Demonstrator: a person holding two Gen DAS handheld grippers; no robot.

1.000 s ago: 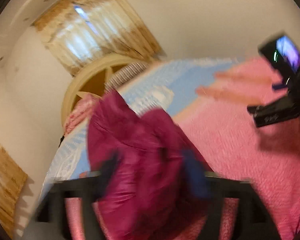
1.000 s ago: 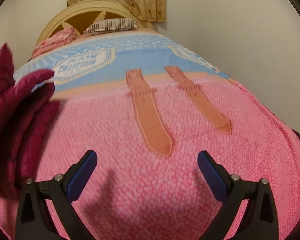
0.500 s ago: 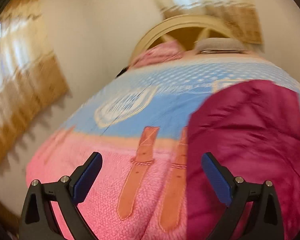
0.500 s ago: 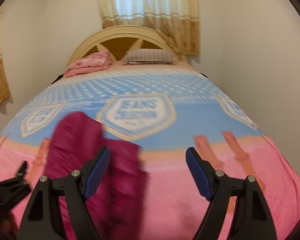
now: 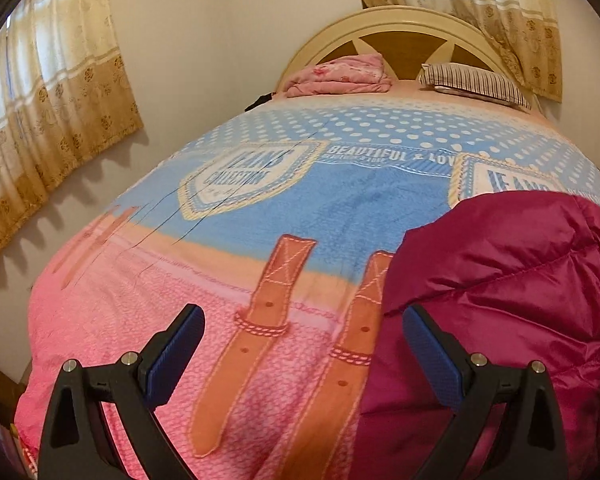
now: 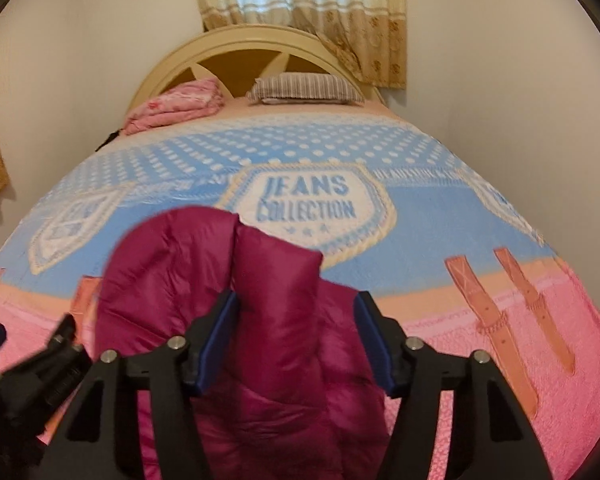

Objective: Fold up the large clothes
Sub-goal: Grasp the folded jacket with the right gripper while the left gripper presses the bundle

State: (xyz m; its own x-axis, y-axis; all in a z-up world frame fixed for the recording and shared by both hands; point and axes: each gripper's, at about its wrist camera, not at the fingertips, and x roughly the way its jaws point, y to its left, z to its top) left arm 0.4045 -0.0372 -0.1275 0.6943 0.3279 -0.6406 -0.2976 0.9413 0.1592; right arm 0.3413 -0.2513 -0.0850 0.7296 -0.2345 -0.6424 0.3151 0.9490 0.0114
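A magenta puffer jacket lies bunched on the bed's pink and blue blanket. In the left wrist view it fills the right side. My left gripper is open and empty above the blanket, its right finger at the jacket's left edge. In the right wrist view the jacket lies in front, and my right gripper is partly closed with jacket fabric between its blue pads; the pads stand apart. The left gripper's body shows at the lower left there.
A folded pink quilt and a striped pillow lie by the headboard. Curtains hang on the left wall. Walls border the bed on the left and right.
My left gripper let go of the jacket, opened and swung left. The jacket dropped onto the bed. My right gripper moved left over the jacket and narrowed around a fold.
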